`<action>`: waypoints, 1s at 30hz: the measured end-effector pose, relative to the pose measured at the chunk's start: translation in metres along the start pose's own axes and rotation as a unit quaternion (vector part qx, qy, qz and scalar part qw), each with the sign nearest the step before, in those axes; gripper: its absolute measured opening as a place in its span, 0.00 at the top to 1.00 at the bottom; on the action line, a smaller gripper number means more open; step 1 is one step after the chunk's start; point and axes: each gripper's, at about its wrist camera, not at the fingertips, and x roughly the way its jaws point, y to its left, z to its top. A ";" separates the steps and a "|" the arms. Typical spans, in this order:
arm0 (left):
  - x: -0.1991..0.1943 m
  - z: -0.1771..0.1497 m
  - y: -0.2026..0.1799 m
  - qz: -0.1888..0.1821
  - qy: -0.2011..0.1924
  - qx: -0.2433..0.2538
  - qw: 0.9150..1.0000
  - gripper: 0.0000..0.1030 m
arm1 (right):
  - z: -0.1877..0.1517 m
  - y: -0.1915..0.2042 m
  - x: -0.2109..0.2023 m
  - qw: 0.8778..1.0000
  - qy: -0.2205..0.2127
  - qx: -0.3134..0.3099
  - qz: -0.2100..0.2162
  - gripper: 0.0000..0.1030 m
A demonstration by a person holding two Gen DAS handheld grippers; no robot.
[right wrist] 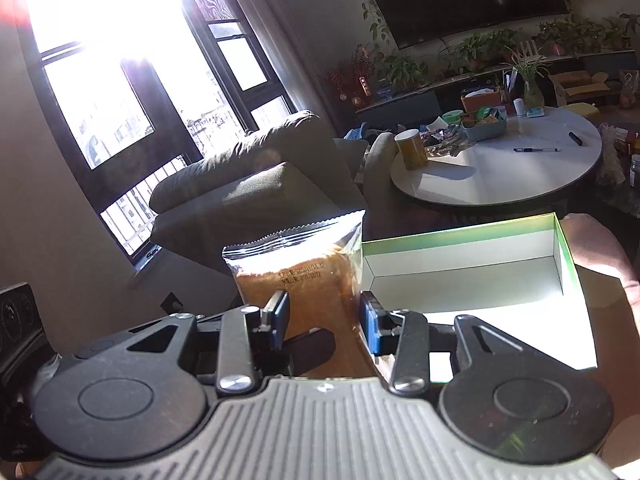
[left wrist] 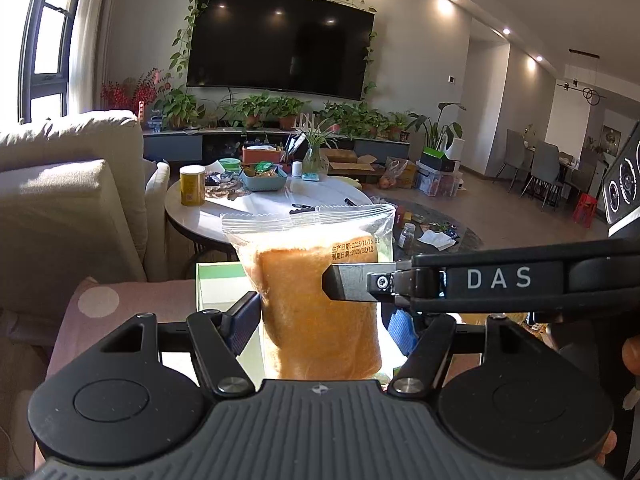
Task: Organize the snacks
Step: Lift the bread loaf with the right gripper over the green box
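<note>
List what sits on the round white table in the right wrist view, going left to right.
Yellow canister → teal basket of snacks → small white bottle → glass vase with a plant → blue pen → black marker.

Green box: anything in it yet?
Empty as far as visible: the green box shows only bare white floor and walls. The bread packet is outside it, between both grippers.

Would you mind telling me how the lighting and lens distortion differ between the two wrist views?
Right wrist view: the window blows out to white, with flare, leaving the sofa dim; the green-edged box floor glares. Left wrist view: even exposure, ceiling spots mirrored in the television. Both: fisheye bending toward edges; packaged bread stays sharp.
</note>
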 end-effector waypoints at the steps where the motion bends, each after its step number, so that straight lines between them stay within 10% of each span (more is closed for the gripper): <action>1: 0.002 0.002 0.000 0.001 -0.001 0.003 1.000 0.39 | 0.001 -0.001 0.001 1.000 -0.003 0.001 0.001 0.46; 13: 0.050 0.012 0.022 0.006 0.006 0.013 1.000 0.39 | 0.014 -0.022 0.036 0.999 -0.021 0.036 0.004 0.46; 30: 0.098 -0.021 0.042 0.014 0.106 0.027 0.994 0.37 | -0.012 -0.033 0.084 0.992 0.092 0.077 -0.028 0.44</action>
